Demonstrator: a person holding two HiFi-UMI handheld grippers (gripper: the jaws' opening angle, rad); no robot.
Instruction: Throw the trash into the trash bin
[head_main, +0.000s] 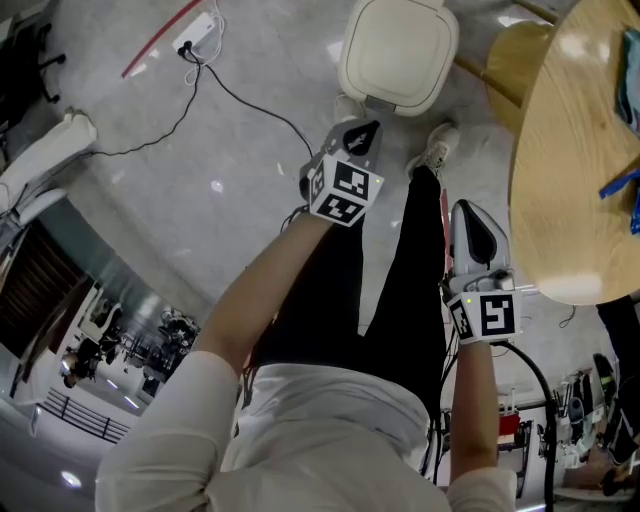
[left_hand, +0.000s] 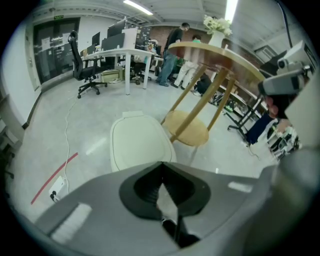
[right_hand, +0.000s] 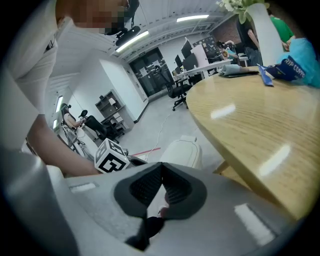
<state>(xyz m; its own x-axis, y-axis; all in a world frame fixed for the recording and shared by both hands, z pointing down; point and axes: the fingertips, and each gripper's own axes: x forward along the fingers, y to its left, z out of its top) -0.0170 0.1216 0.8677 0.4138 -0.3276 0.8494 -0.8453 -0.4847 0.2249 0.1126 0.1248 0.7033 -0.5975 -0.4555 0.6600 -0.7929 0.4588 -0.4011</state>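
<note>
Your left gripper (head_main: 360, 135) and your right gripper (head_main: 472, 215) both hang in front of your legs, and in each gripper view the jaws are closed tip to tip with nothing between them, so you carry no trash yet. The cream trash bin (head_main: 398, 50) stands on the floor just beyond your left gripper, and its lid is down. The round wooden table (head_main: 560, 150) is at your right. On its far part lie some blue things (head_main: 622, 185) that look like wrappers. I think these are the trash, but they are at the edge of the head view and I cannot be sure. In my judgement the step now is to fetch the trash, and the right gripper is the nearer one for this. Lift it above the table edge first, open the jaws wide before you arrive, and close them on the middle of one wrapper, because a thin wrapper can slip from a grip on its corner. Keep the left gripper near the bin, since the closed lid probably must be opened before anything can drop inside.
</note>
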